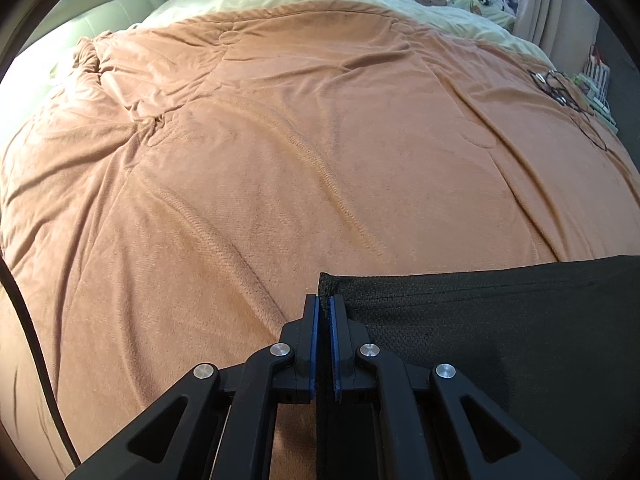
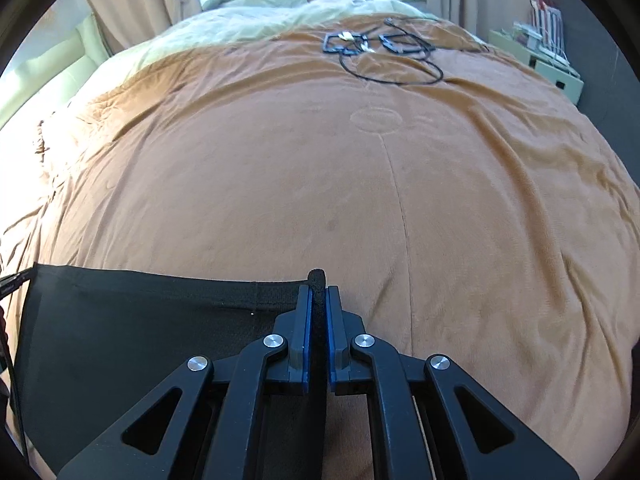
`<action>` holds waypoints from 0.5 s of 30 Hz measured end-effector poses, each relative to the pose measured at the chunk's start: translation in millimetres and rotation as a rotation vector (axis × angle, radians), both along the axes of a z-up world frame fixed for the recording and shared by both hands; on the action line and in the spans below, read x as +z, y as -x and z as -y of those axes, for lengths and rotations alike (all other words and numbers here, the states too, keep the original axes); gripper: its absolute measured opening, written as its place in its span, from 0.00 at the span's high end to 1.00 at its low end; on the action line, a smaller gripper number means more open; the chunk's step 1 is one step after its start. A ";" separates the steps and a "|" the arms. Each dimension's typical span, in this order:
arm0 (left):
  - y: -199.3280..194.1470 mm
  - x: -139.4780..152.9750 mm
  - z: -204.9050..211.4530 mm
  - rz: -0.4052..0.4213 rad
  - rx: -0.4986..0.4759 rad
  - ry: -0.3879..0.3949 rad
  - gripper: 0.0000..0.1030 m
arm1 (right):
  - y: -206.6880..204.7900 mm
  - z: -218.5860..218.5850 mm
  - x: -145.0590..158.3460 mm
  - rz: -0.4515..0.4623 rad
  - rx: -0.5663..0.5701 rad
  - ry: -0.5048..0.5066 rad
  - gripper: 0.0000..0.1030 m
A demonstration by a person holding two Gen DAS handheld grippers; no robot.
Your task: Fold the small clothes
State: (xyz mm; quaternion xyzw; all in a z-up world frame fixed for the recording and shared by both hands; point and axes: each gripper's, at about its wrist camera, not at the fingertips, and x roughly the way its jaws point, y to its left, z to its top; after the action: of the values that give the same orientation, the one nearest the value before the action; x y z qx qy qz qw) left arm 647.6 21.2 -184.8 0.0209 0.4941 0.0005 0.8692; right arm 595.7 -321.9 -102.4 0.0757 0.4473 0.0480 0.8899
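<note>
1. the left hand-held gripper (image 1: pixel 324 304) was clamped on one top corner of a black garment (image 1: pixel 500 320), its blue pads closed with dark mesh fabric between them.
2. the right hand-held gripper (image 2: pixel 318 292) pinched the opposite top corner of the same garment (image 2: pixel 140 320), where a rolled hem stuck up between its fingers.
3. the garment was held stretched between the two grippers above the near edge of the bed, over an orange blanket (image 1: pixel 280 160); whether its lower part touched the blanket could not be told.
4. its long axis appeared to run side to side, parallel to the bed's near edge, with the taut hemmed edge facing the far end of the bed and the body hanging back toward the person.
5. risk: each grip took only a thin bite at a corner, so a hard pull apart would likely slip one corner free and let the cloth collapse.
6. risk: uneven lowering would probably lay the hem crooked, and the plush blanket could drag and bunch the mesh, spoiling the fold.
7. a tangle of black cables (image 2: pixel 380 48) lay near the bed's far right corner, well apart from the garment, so snagging seemed unlikely.
</note>
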 end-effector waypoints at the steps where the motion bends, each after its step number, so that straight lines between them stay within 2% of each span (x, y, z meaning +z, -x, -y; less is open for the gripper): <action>1: -0.1 0.2 1.6 -0.012 -0.002 -0.001 0.91 | 0.4 -1.6 -0.4 -0.016 -0.002 0.007 0.91; 2: 0.4 0.7 2.3 -0.024 0.000 -0.002 0.90 | 2.2 -3.1 -0.6 -0.032 -0.005 0.030 0.78; 3: 2.0 2.1 2.3 -0.032 0.001 0.002 0.90 | 4.5 -3.6 1.3 -0.027 -0.003 0.042 0.70; 4: 4.4 4.0 2.4 -0.035 0.002 0.011 0.89 | 9.0 -4.6 4.3 -0.013 0.003 0.046 0.55; 5: 8.4 7.1 2.1 -0.034 -0.001 0.024 0.82 | 12.6 -5.0 7.8 -0.003 0.008 0.041 0.45; 6: 11.4 9.3 2.4 -0.030 -0.002 0.031 0.70 | 18.3 -4.5 11.3 0.005 0.009 0.027 0.44; 7: 15.2 12.0 2.6 -0.023 -0.003 0.038 0.64 | 20.7 -3.6 14.7 0.008 0.008 0.019 0.44; 8: 20.2 15.8 2.6 -0.012 -0.004 0.047 0.52 | 24.3 -3.0 17.3 0.011 0.008 0.014 0.44; 9: 25.5 19.7 3.2 0.001 -0.006 0.051 0.45 | 29.2 -3.0 20.6 0.015 0.006 0.012 0.44; 12: 38.9 28.6 6.6 0.022 -0.019 0.056 0.43 | 47.0 -1.7 31.4 0.042 0.025 -0.008 0.44; 15: 54.0 35.1 7.3 0.022 -0.032 0.087 0.43 | 75.0 -2.3 46.6 0.108 0.051 -0.033 0.44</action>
State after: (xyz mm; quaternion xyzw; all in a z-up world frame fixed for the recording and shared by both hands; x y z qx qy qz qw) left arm 593.6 13.8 -149.7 -0.0090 0.4837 -0.0345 0.8745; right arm 520.7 -319.6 -55.8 0.0762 0.3995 0.0823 0.9098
